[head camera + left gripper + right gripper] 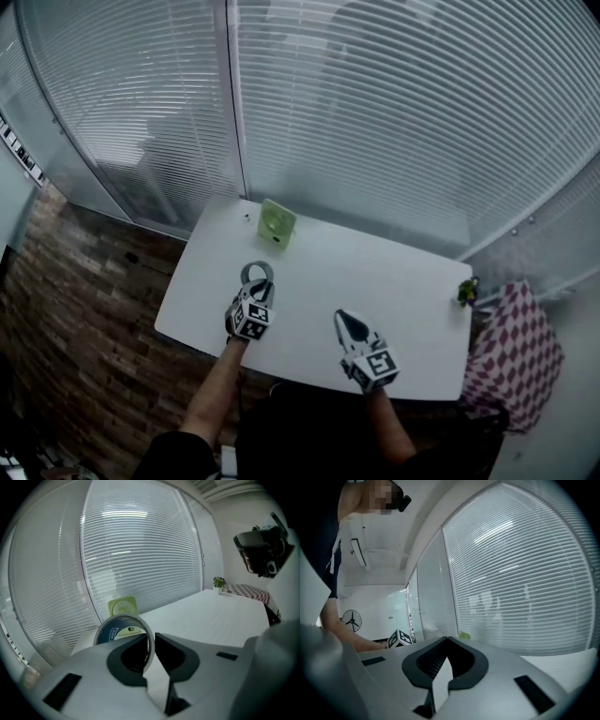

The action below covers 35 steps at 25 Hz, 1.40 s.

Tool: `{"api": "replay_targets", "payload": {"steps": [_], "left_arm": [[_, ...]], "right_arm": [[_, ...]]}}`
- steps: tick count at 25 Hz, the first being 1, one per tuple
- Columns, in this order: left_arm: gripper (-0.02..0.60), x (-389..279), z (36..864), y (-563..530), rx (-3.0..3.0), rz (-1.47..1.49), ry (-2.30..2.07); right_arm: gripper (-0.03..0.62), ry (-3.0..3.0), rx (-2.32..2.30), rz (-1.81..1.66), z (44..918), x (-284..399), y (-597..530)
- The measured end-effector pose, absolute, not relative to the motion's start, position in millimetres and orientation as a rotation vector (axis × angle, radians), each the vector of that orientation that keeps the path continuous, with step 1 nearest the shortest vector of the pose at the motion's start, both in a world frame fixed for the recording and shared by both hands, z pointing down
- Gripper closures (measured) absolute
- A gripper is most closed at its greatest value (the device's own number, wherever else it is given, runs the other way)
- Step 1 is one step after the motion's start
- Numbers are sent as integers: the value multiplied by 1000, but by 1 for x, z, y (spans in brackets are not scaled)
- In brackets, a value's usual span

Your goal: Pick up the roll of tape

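Note:
The roll of tape (257,277) is a thin clear ring with a blue inner core. My left gripper (255,292) is shut on its rim and holds it upright above the white table (375,281). In the left gripper view the roll of tape (123,629) stands in front of the jaws, its right wall pinched between the two dark pads (168,651). My right gripper (349,325) hovers over the table's near side, jaws together with nothing between them; in the right gripper view its tips (446,639) meet.
A small light-green fan (277,225) stands at the table's far left edge. A tiny potted plant (466,292) sits at the right edge, beside a red-and-white checked cloth (516,356). Blinds (375,112) run behind the table; brick-pattern floor lies to the left.

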<state>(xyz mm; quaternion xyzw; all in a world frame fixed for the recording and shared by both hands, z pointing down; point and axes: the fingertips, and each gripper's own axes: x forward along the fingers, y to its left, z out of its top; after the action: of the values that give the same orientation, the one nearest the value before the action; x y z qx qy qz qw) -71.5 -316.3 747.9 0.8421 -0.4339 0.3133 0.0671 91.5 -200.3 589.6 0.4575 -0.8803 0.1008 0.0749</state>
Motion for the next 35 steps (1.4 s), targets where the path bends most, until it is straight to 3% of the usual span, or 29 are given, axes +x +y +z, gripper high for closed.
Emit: {"api": "replay_targets", "payload": {"steps": [23,35], "left_arm": [[534,-85,586,-270,2704,267,-1466],[536,-112,575,-237,2652,141,-1466]], "right_arm": [[586,-2625,1361,246,599,98,-195],[586,-2661,1432,269,585,102,-194]]}}
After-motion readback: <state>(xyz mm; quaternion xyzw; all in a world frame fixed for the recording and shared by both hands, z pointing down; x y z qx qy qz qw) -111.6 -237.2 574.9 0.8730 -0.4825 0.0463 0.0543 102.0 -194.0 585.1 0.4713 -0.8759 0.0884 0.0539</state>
